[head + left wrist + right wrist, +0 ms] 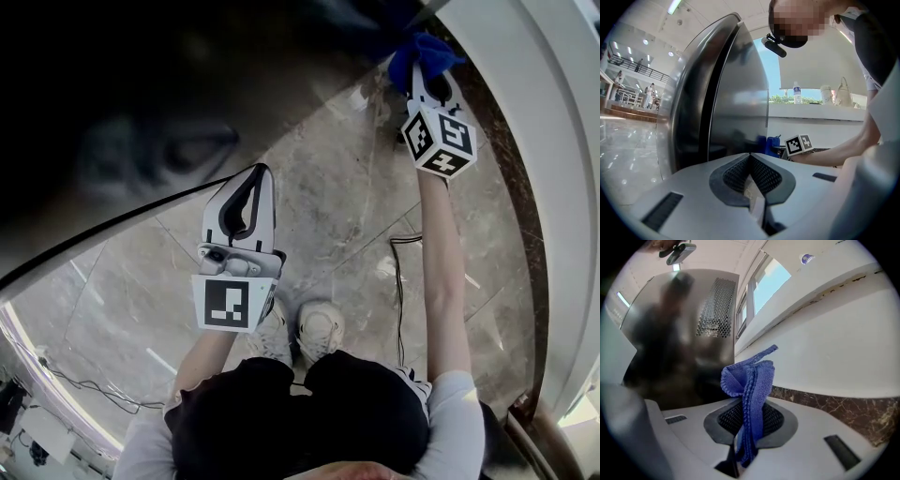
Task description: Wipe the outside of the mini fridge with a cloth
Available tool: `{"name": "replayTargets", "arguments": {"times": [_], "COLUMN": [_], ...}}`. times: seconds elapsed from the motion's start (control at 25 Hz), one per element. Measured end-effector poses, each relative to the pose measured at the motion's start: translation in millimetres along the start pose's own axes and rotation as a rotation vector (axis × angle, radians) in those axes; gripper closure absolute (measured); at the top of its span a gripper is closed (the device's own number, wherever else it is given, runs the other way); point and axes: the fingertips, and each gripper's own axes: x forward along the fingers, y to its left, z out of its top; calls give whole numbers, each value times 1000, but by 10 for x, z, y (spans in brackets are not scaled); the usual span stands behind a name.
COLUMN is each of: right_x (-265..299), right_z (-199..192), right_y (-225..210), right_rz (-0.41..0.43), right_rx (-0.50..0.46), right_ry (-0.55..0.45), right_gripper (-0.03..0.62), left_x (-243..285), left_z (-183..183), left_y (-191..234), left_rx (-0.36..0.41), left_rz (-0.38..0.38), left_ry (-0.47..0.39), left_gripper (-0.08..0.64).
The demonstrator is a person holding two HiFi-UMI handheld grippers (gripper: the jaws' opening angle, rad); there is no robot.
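The mini fridge (736, 93) is a silvery steel box; from the head view I see only its dark top (141, 103). In the right gripper view its side (679, 343) carries a mesh vent (715, 310). My right gripper (747, 401) is shut on a blue knitted cloth (750, 378), which stands bunched up out of the jaws. From above, that gripper (424, 67) holds the cloth (427, 49) at the fridge's far right corner. My left gripper (750, 154) is shut with nothing in it, close before the fridge's front, and it (261, 173) hangs over the floor.
A white wall with a ledge (825, 333) and a brown marble skirting (843, 411) run close along the right. The person's shoes (319, 328) stand on the marble floor (328, 206), with a thin cable (398, 281) beside them. Bottles and a bag sit on a far sill (820, 96).
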Motion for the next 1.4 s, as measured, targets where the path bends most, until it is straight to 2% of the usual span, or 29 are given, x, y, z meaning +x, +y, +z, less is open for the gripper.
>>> {"name": "replayTargets", "arguments": {"times": [0.16, 0.4, 0.64, 0.76, 0.88, 1.0, 1.08, 1.24, 1.4], "right_x": [-196, -600, -898, -1058, -1303, -1641, -1831, -2145, -2489], "right_z": [29, 252, 700, 1084, 1670, 2376, 2957, 4315, 5939], "right_y": [81, 258, 498, 604, 681, 815, 925, 1162, 1486], "right_rz": [-7, -19, -1, 10, -8, -8, -3, -1, 14], "right_rx": [40, 51, 43, 63, 80, 88, 81, 109, 104], "right_ry": [-4, -19, -52, -38, -11, 42, 68, 103, 117], "right_gripper": [517, 517, 517, 517, 517, 517, 517, 517, 517], "left_x": [-5, 9, 132, 160, 129, 1, -100, -356, -685], "left_z": [85, 340, 659, 1047, 1631, 2483, 3099, 4478, 6096], "left_y": [-41, -159, -343, -527, -674, -767, -864, -962, -1014], "left_rx": [-8, 0, 12, 42, 84, 17, 14, -1, 30], "left_rz": [1, -22, -87, -141, -165, -152, -147, -98, -64], "left_ry": [-17, -50, -75, -79, -71, -91, -89, -80, -85], "left_gripper": [555, 555, 555, 555, 555, 555, 555, 555, 555]}}
